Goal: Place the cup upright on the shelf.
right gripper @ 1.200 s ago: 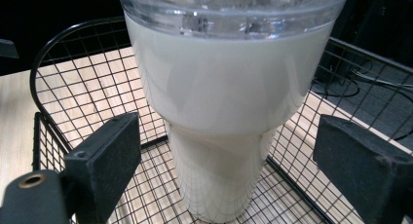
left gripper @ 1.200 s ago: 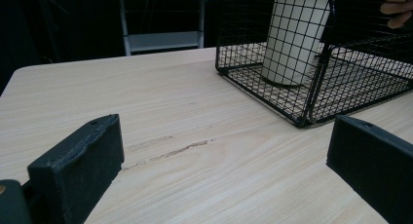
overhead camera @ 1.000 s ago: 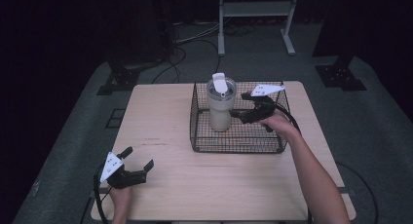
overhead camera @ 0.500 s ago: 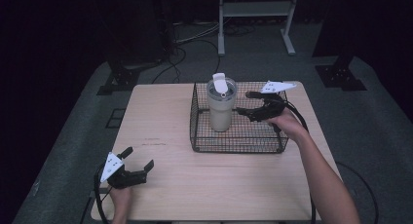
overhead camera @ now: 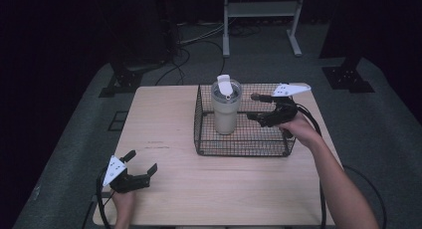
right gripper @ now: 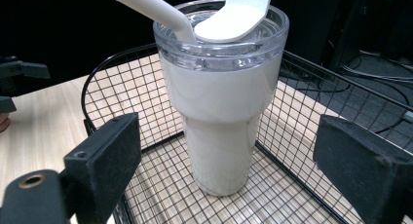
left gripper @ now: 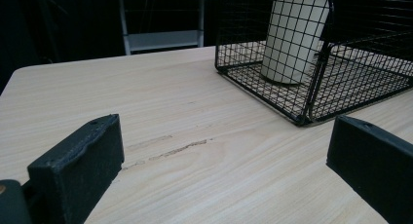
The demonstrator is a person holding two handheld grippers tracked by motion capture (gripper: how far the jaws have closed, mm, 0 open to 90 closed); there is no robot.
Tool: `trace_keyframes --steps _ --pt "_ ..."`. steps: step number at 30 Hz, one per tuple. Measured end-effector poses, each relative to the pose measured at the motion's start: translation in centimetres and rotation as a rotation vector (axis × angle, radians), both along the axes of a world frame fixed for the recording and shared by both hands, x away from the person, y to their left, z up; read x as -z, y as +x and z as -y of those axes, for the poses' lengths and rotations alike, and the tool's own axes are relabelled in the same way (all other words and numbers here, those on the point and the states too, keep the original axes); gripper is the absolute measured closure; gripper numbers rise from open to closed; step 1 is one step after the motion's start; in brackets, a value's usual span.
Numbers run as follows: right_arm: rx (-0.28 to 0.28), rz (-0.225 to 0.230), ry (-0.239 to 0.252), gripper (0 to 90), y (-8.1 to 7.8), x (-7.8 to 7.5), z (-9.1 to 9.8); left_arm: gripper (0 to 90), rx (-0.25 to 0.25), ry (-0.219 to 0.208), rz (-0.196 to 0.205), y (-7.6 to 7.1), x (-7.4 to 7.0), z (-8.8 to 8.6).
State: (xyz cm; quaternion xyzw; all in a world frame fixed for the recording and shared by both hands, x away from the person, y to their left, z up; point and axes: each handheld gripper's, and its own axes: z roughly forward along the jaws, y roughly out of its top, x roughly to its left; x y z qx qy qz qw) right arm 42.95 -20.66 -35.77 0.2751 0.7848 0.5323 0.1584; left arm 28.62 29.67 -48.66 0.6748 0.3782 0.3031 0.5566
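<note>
In the upper middle of the high view, standing upright inside the wire basket (overhead camera: 239, 147), toward its left half: a cream tumbler (overhead camera: 225, 109) with a clear lid and a white straw, resting on the basket's mesh floor. Just right of it in that view, hovering over the basket's right half and pointing at the tumbler: the right gripper (overhead camera: 255, 107), jaws spread wide, gripping nothing, apart from the tumbler. In the right gripper view, filling the centre between the two black jaws at lower left and lower right: the tumbler (right gripper: 221, 107), untouched on both sides, with the basket's (right gripper: 122, 83) black rim curving behind it. Sitting on the light wooden table (overhead camera: 159, 124), the basket occupying the upper right part of the tabletop. At the lower left of the high view, near the table's front edge and well apart from the basket: the left gripper (overhead camera: 141, 164), jaws parted, clasping nothing. In the left gripper view, lying between those jaws: bare table (left gripper: 160, 117), with the basket (left gripper: 311, 83) and tumbler (left gripper: 292, 34) showing at upper right.
</note>
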Motion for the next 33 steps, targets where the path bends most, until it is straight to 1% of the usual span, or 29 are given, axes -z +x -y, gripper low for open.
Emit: trace_keyframes --steps 11,13,17,26,27,33 --pt "0.021 -0.004 0.004 9.7 -1.2 -0.1 1.9 0.0 -0.001 0.004 0.0 0.0 0.0 0.0" --pt "0.023 -0.017 0.002 9.7 -1.4 -0.2 2.2 0.0 0.0 0.005 0.001 0.0 0.0 0.0" --pt "0.025 -0.009 0.006 9.8 -1.8 -0.3 2.7 0.0 -0.001 0.004 -0.001 0.0 0.0 0.1" --pt "0.026 -0.019 -0.006 9.8 -3.0 0.1 3.7 0.0 -0.002 0.0 -0.001 0.0 0.0 0.1" --pt "0.025 -0.013 -0.002 9.9 -3.1 0.2 3.8 0.0 -0.003 0.0 -0.001 0.0 0.0 0.1" --pt "0.017 -0.014 0.002 9.9 -4.0 0.5 4.2 0.0 -0.003 0.003 -0.002 0.0 0.0 0.1"
